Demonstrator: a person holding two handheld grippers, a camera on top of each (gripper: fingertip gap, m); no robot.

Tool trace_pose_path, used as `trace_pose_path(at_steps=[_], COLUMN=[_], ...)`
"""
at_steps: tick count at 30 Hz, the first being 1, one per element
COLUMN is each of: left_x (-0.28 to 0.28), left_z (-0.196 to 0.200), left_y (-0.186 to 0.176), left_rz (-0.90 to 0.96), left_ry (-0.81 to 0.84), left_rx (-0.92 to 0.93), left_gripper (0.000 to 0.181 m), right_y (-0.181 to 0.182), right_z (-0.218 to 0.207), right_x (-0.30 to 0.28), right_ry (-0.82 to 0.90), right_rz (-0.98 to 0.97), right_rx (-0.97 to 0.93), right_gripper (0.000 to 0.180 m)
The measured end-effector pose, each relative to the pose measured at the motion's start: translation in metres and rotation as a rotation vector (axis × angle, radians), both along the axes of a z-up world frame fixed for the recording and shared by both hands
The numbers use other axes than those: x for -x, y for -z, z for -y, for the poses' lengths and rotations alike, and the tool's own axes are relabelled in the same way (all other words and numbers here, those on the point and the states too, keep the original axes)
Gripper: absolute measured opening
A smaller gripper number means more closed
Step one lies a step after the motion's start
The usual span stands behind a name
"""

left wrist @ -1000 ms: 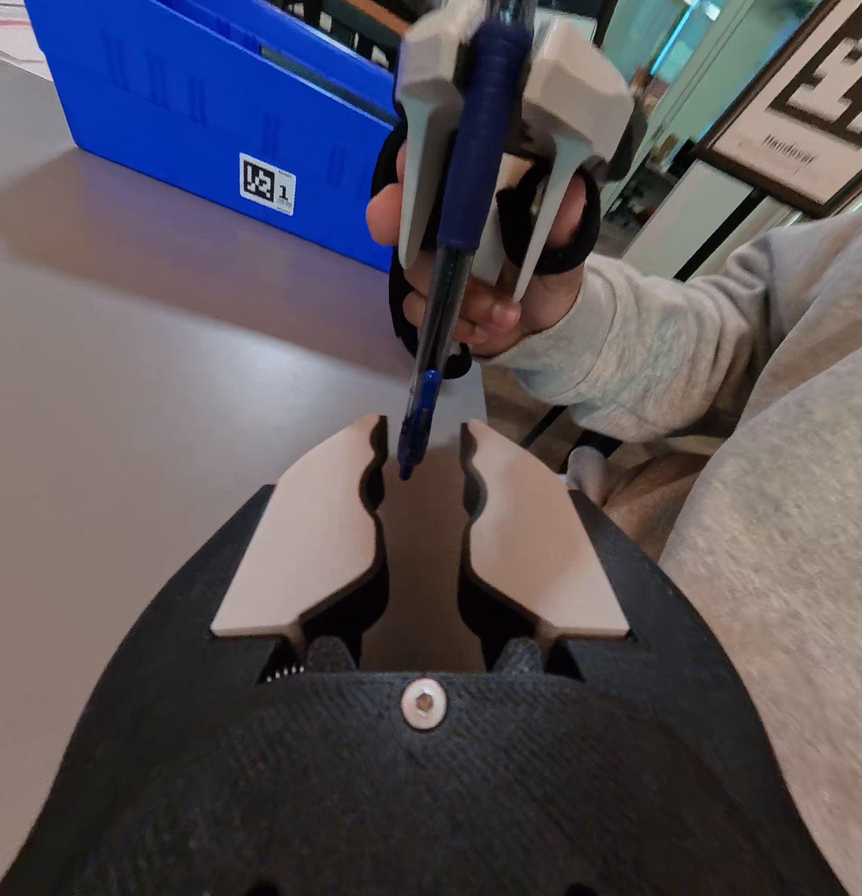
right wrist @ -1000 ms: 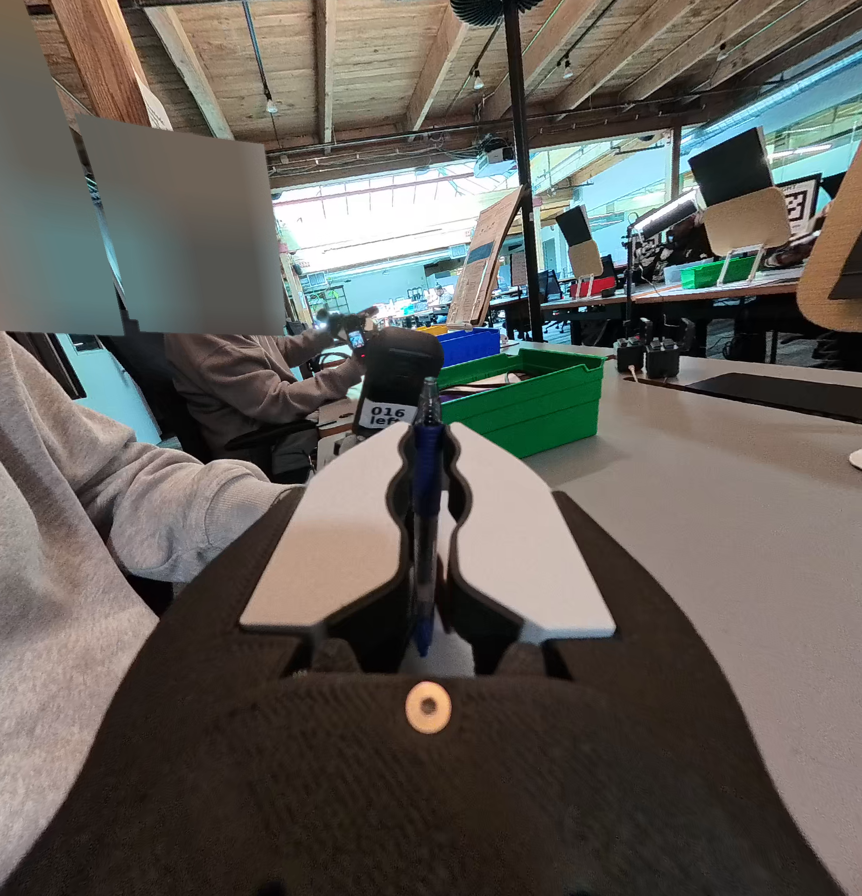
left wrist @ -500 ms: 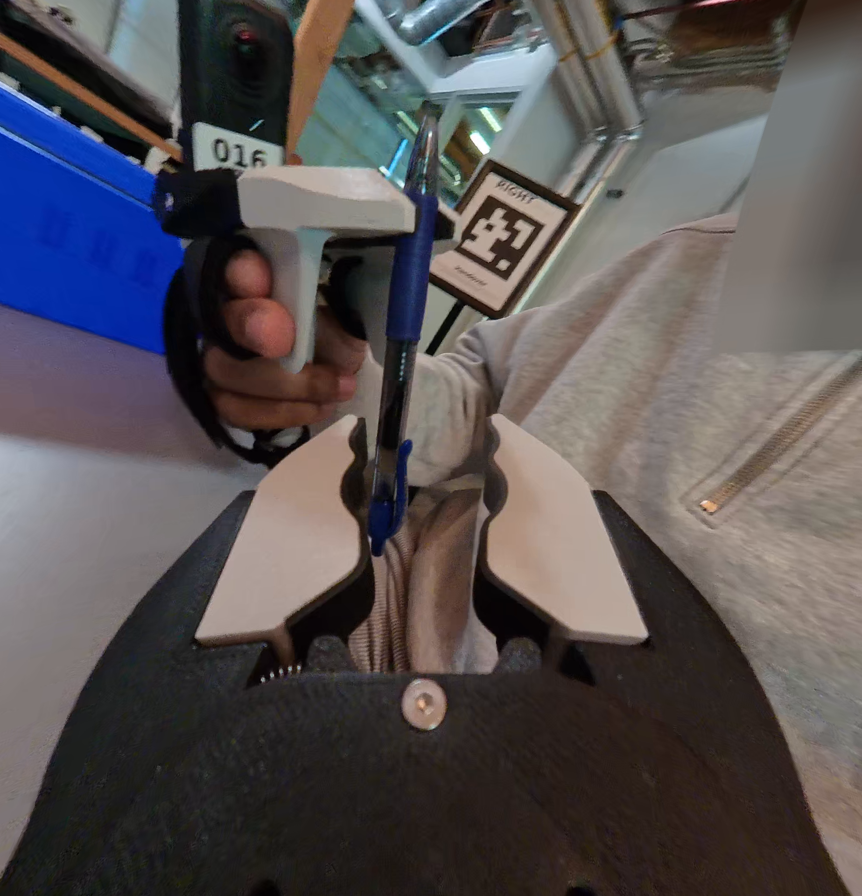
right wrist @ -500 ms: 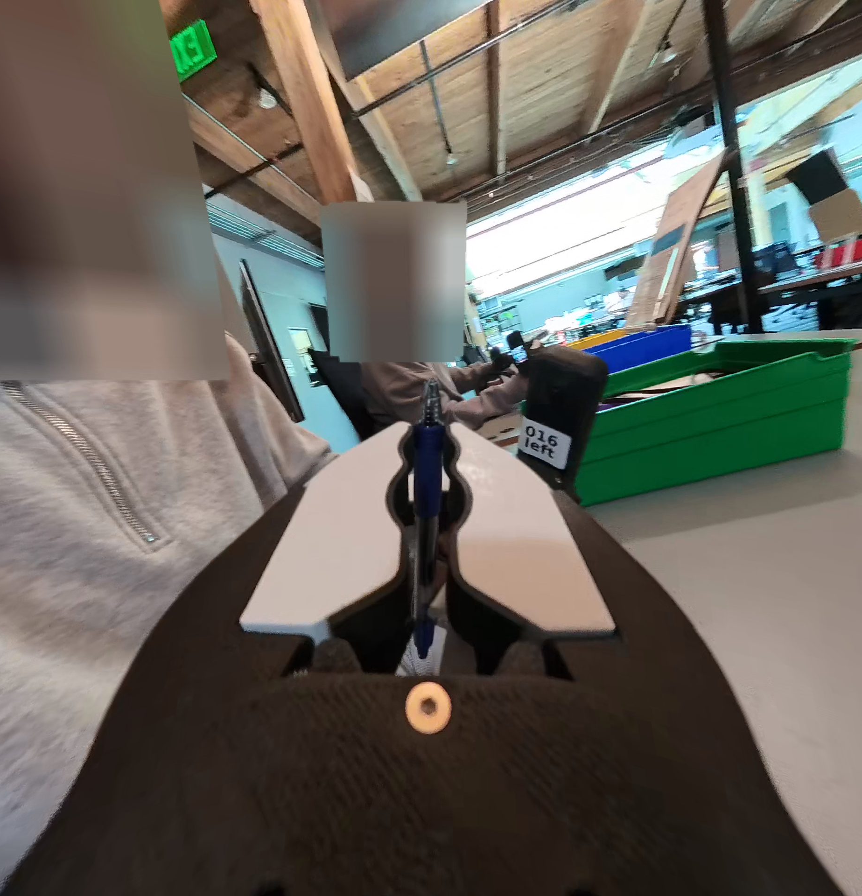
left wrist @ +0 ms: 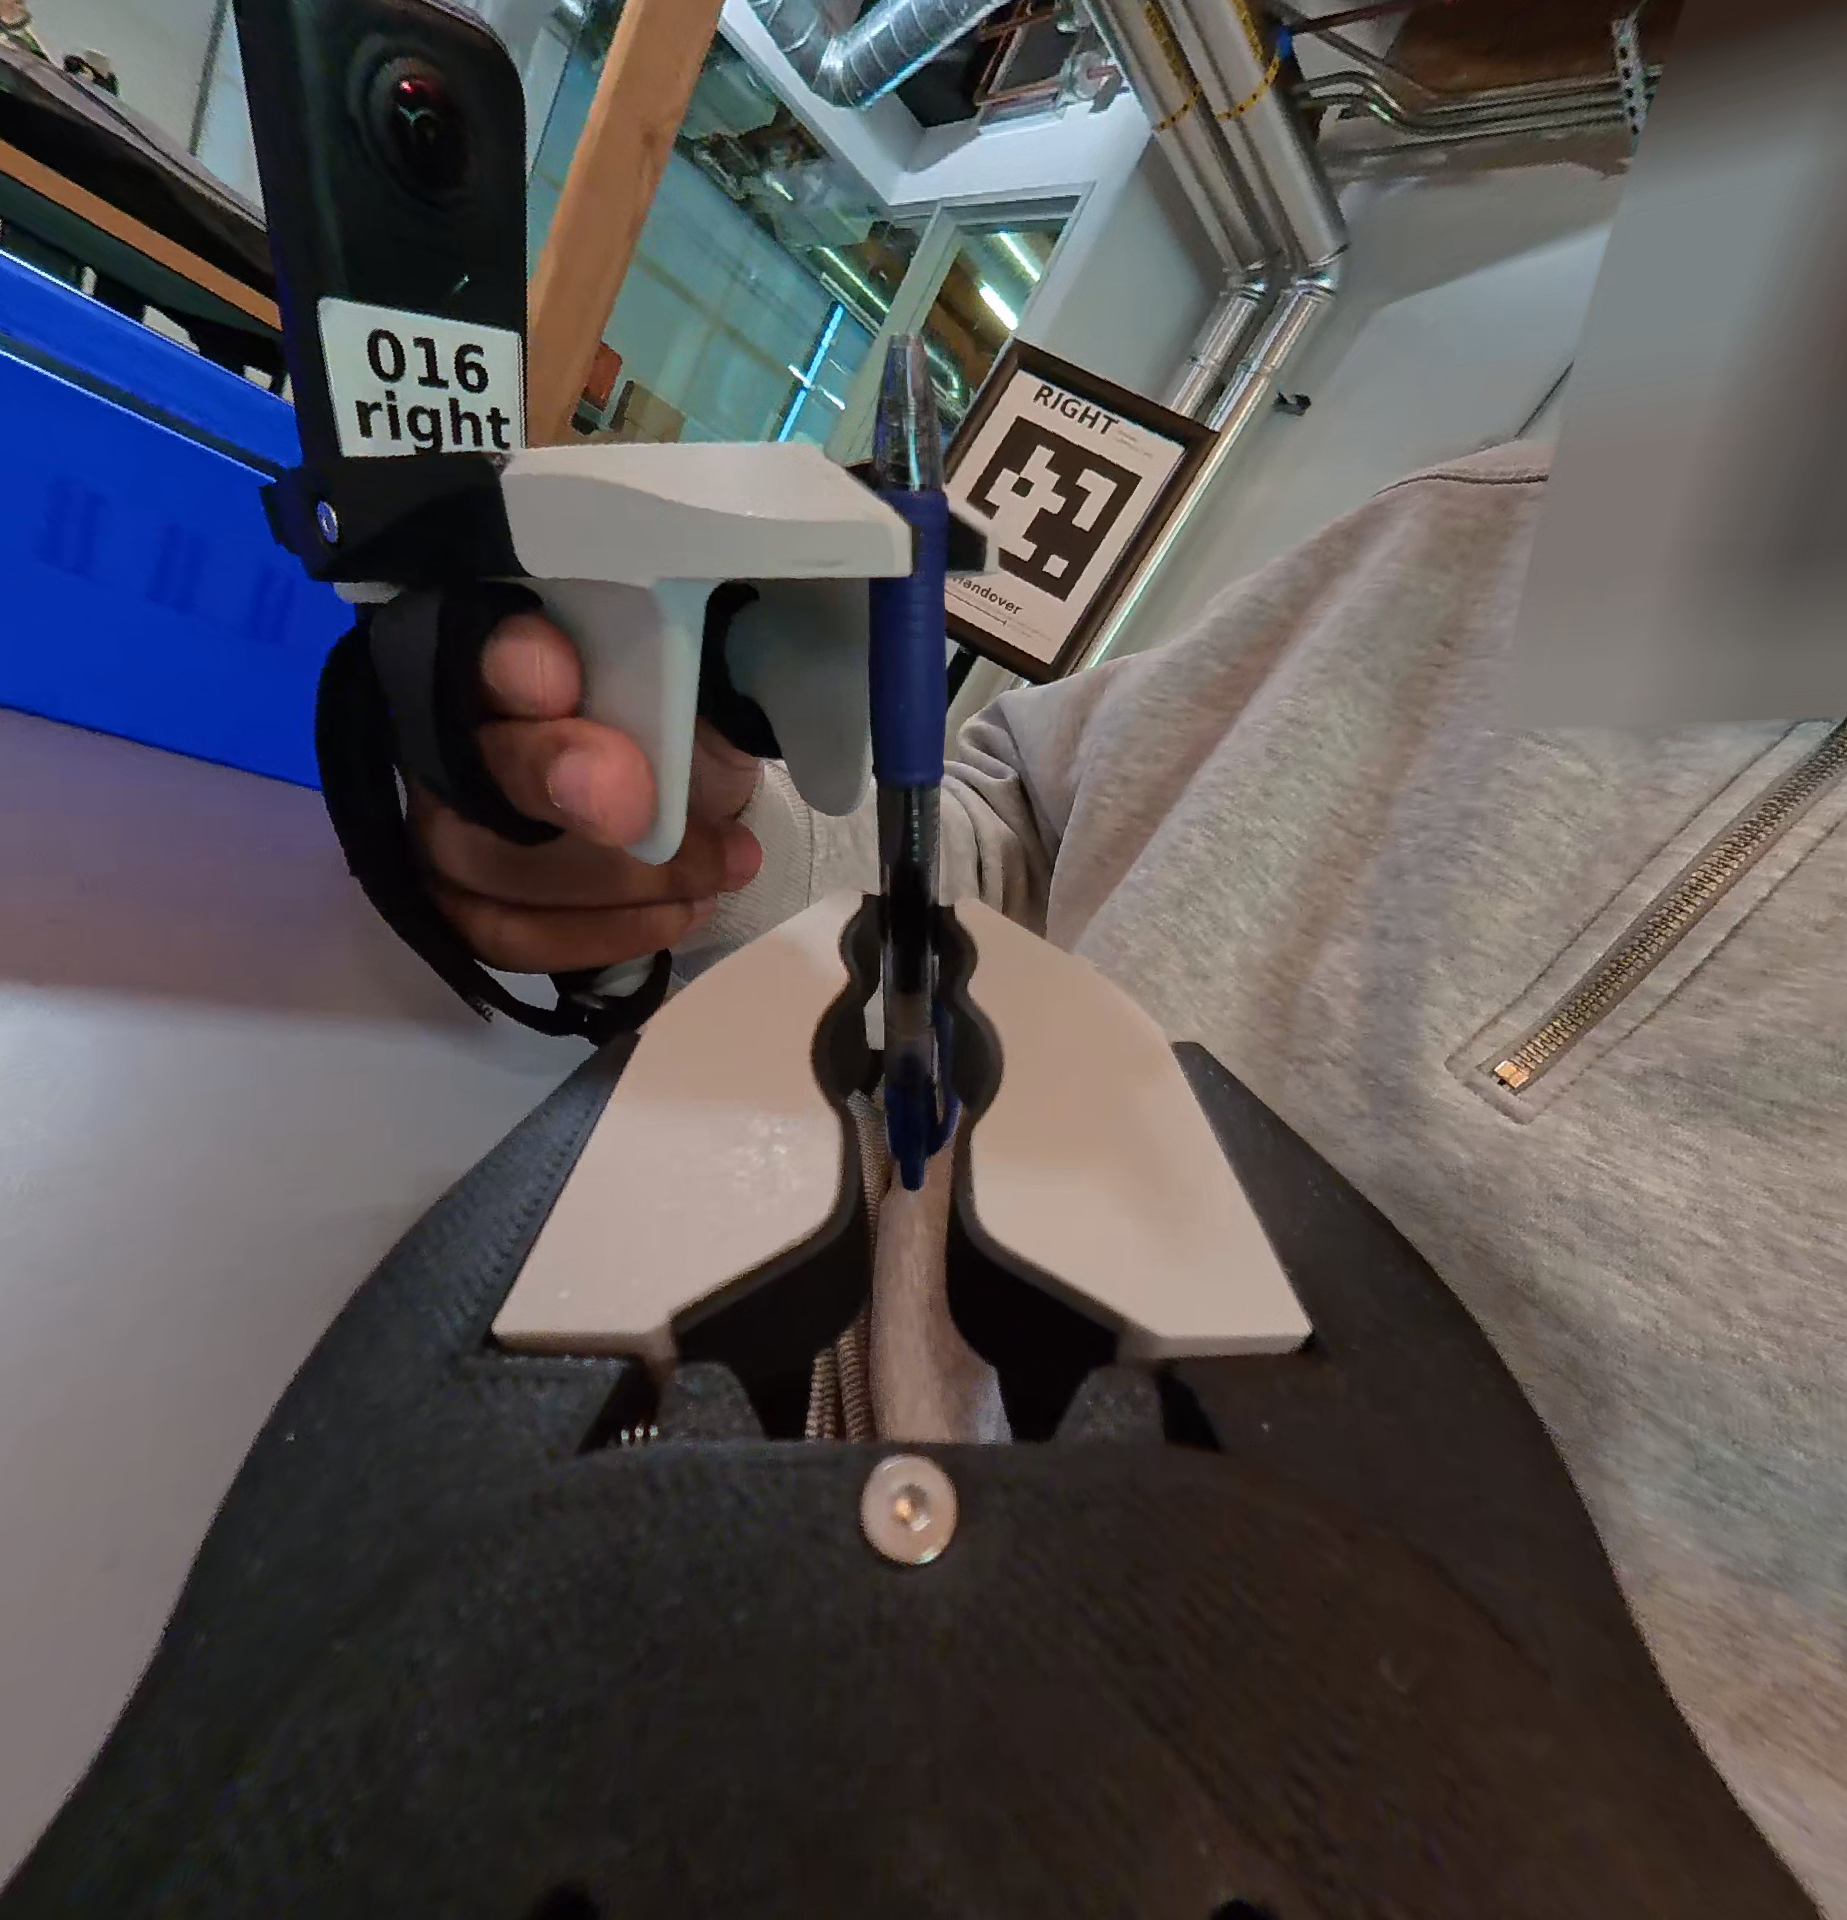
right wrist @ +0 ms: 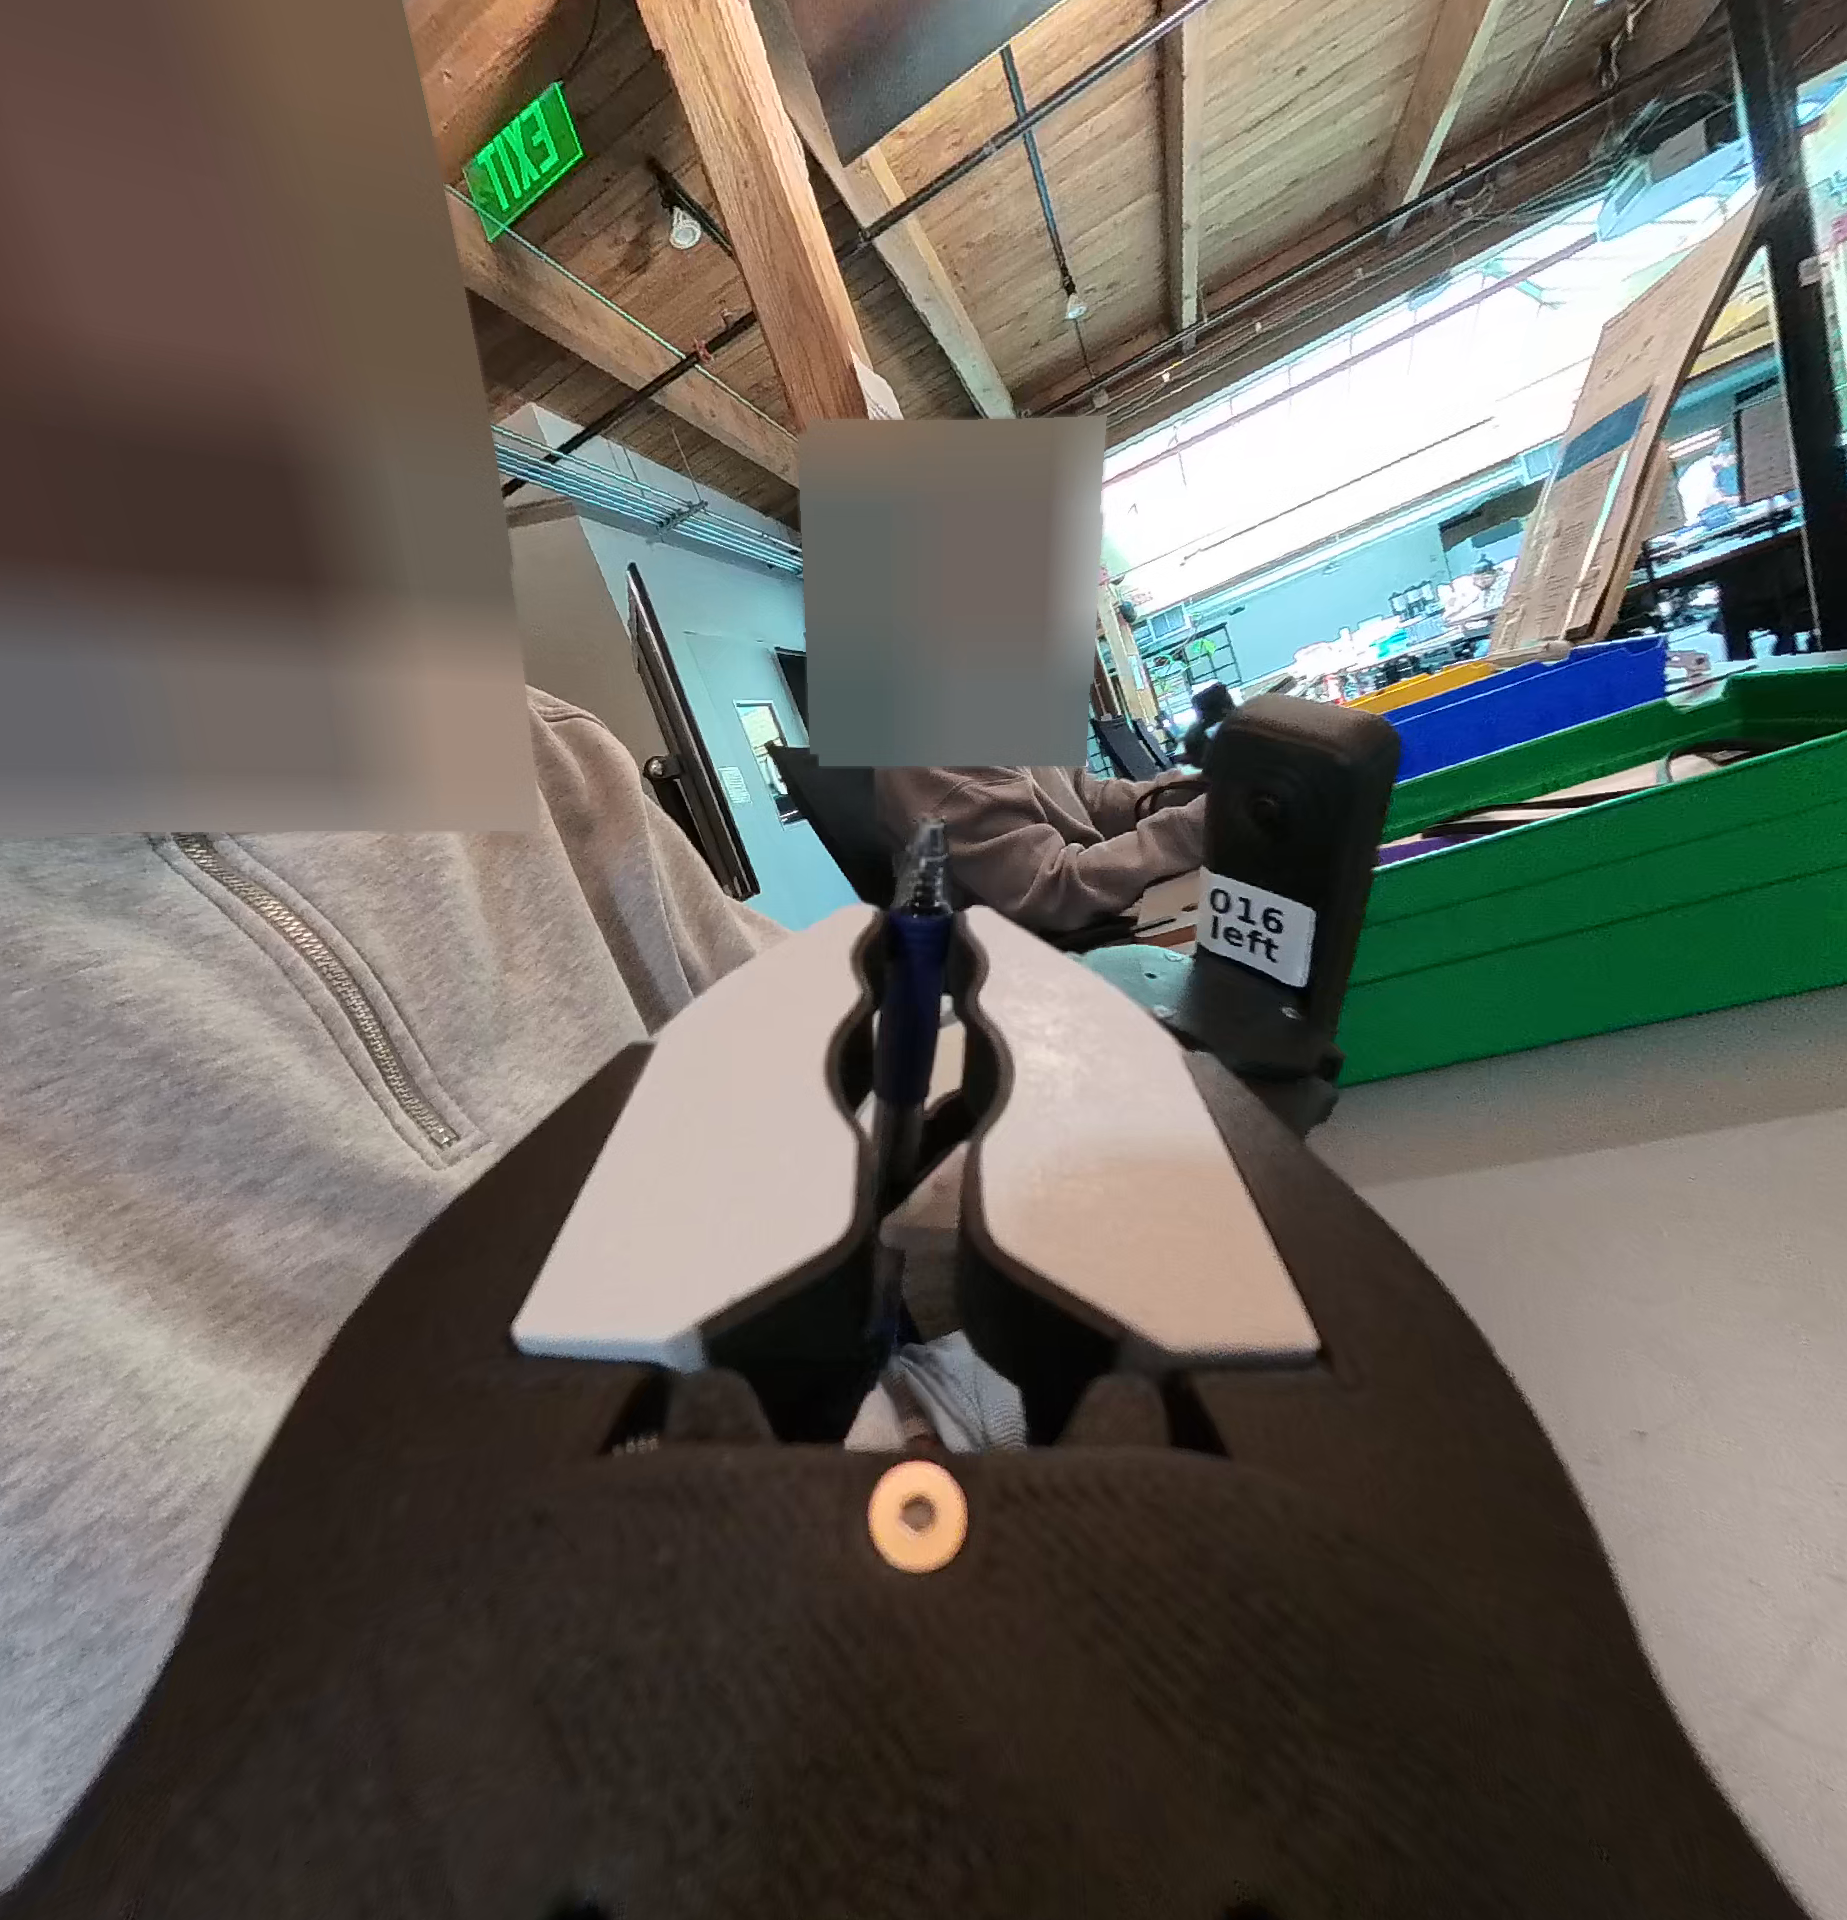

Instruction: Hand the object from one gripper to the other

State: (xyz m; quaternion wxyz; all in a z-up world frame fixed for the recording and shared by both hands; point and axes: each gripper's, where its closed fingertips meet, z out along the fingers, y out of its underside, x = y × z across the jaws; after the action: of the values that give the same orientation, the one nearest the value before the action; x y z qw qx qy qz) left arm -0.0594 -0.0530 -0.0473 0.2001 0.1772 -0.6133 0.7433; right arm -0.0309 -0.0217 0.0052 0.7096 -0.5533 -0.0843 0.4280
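A blue pen (left wrist: 906, 665) stands upright between both grippers. In the left wrist view my left gripper (left wrist: 906, 940) is shut on the pen's lower clear barrel, its clip end hanging between the fingers. My right gripper (left wrist: 914, 540) comes in from the left above it and is shut on the pen's blue grip sleeve. In the right wrist view the right gripper (right wrist: 917, 935) pinches the blue sleeve of the pen (right wrist: 914, 997), with the clear tip poking up past the fingertips. The left gripper's camera housing (right wrist: 1293, 862) sits just right of it.
A blue bin (left wrist: 119, 520) stands on the grey table (left wrist: 171, 1143) at left. A green tray (right wrist: 1625, 904) and a blue bin (right wrist: 1542, 696) lie to the right. The person's grey sweatshirt (left wrist: 1418, 935) is close behind the pen. Another seated person is farther back.
My left gripper opened wide around the pen's lower end, then closed on it. The right gripper has kept its hold on the blue sleeve throughout. Both grippers tilted upward.
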Motion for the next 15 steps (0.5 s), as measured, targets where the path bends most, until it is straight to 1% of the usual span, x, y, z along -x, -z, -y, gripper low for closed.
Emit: trace_pose_path(at_steps=[1, 3, 5, 6, 8, 10, 13, 15], left_x=[-0.001, -0.004, -0.011, -0.016, -0.032, -0.048, -0.063, -0.069], left_z=[0.000, -0.002, -0.007, -0.011, -0.025, -0.042, -0.065, -0.077], left_y=[0.000, 0.000, -0.002, -0.003, -0.005, -0.004, -0.004, -0.009], left_rz=[0.002, 0.009, 0.024, 0.035, 0.068, 0.110, 0.170, 0.190], left_ry=[-0.006, -0.031, -0.085, -0.131, -0.266, -0.420, -0.601, -0.695], left_rx=[-0.002, -0.005, -0.007, -0.011, -0.030, -0.080, -0.158, -0.169], left_gripper=[0.011, 0.011, 0.011, 0.011, 0.011, 0.010, 0.011, 0.011], right_y=[0.000, -0.001, -0.003, -0.003, 0.000, 0.009, 0.036, 0.054], right_z=[-0.001, -0.004, -0.006, -0.007, -0.009, -0.013, -0.024, -0.030], right_x=[-0.002, -0.010, -0.021, -0.027, -0.039, -0.053, -0.070, -0.072], right_ry=[0.019, 0.071, 0.129, 0.161, 0.242, 0.355, 0.527, 0.585], right_rz=[-0.003, -0.024, -0.061, -0.074, -0.075, -0.034, 0.115, 0.246], right_rx=[0.001, -0.004, -0.012, -0.010, 0.006, 0.061, 0.206, 0.300], right_gripper=[0.014, 0.029, 0.044, 0.048, 0.052, 0.051, 0.046, 0.042])
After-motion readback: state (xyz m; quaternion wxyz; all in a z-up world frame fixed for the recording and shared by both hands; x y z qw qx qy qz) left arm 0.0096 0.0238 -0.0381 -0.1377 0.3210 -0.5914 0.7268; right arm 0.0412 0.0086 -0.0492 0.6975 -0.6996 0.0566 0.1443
